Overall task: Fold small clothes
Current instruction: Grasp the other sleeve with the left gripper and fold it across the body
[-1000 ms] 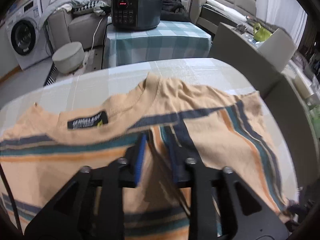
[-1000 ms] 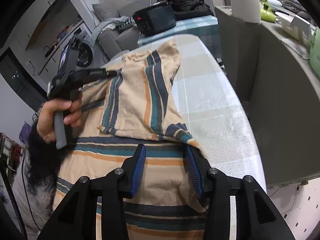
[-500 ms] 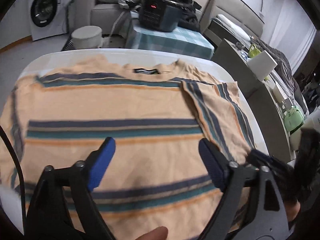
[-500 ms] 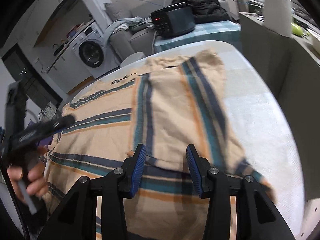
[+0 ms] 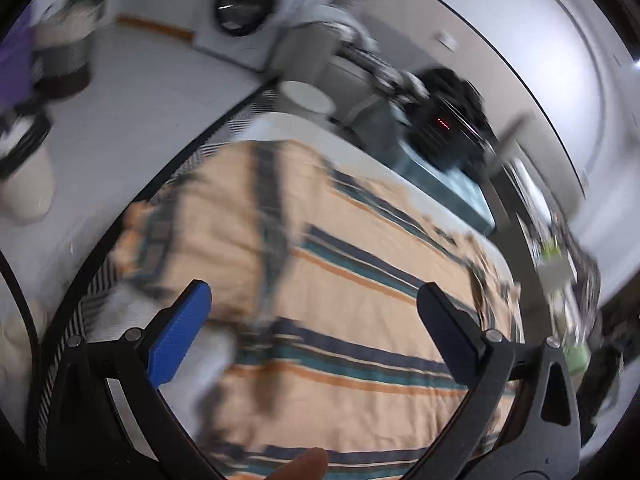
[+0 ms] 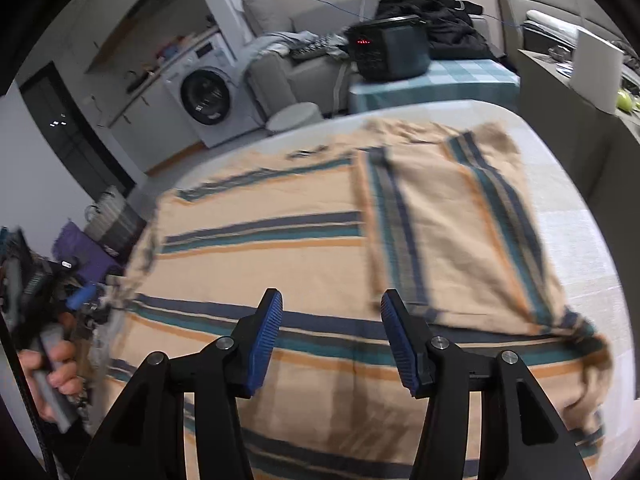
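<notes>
We hold two grippers above a peach striped T-shirt (image 6: 304, 240) spread flat across a white round table (image 6: 576, 208), its right sleeve folded inward over the body toward two o'clock in the right wrist view. Our right gripper (image 6: 332, 336) hovers over the hem at six o'clock, its blue-padded jaws opening with nothing pinched between them. Our left gripper (image 5: 316, 320) hangs over the shirt with jaws spreading wide, empty, in a frame smeared by motion; in the right wrist view it sits at the shirt's edge at nine o'clock. Behind, at twelve o'clock, stand a washing machine (image 6: 208, 96) and a black cooker (image 6: 390, 52) on a checked cloth.
</notes>
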`<state>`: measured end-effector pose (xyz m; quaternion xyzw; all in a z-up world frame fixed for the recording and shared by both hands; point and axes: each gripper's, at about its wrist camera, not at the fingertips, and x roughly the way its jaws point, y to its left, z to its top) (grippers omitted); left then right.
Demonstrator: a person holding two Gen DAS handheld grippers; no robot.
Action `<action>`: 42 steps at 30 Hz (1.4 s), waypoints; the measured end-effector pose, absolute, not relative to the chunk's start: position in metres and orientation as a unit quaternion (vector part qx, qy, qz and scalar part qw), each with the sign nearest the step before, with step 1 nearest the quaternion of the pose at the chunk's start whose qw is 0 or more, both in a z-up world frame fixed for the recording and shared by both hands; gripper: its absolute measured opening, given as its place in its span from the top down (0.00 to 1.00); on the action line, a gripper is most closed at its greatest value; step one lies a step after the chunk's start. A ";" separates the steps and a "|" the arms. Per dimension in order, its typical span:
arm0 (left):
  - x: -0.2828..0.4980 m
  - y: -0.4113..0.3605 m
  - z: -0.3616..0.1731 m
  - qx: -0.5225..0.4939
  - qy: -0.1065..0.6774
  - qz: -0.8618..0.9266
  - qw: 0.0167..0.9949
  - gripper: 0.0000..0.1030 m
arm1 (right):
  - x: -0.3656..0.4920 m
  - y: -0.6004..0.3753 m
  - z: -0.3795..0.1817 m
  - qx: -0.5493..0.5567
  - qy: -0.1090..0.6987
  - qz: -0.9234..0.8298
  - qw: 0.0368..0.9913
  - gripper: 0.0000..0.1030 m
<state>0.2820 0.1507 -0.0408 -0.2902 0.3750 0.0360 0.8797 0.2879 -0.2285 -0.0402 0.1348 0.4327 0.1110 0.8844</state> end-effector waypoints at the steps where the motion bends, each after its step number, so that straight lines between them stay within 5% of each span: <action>1: 0.277 0.168 -0.047 -0.306 0.376 0.045 0.874 0.01 | 0.285 -0.220 -0.037 0.136 0.429 0.118 0.885 0.49; 5: 0.259 0.224 -0.070 -0.338 0.377 0.093 0.857 0.01 | 0.283 -0.179 -0.023 0.128 0.415 0.150 0.888 0.48; 10: 0.251 0.275 -0.099 -0.368 0.392 0.122 0.835 0.18 | 0.284 -0.150 -0.018 0.124 0.411 0.171 0.887 0.47; 21: 0.260 0.286 -0.145 -0.414 0.395 0.101 0.814 0.92 | 0.282 -0.148 -0.027 0.112 0.420 0.167 0.885 0.47; 33: 0.268 0.244 -0.076 -0.354 0.339 0.096 0.866 0.97 | 0.263 -0.187 -0.040 0.133 0.416 0.160 0.885 0.47; 42: 0.312 0.104 0.015 -0.205 0.337 -0.020 0.919 0.97 | 0.254 -0.218 -0.039 0.162 0.401 0.146 0.890 0.47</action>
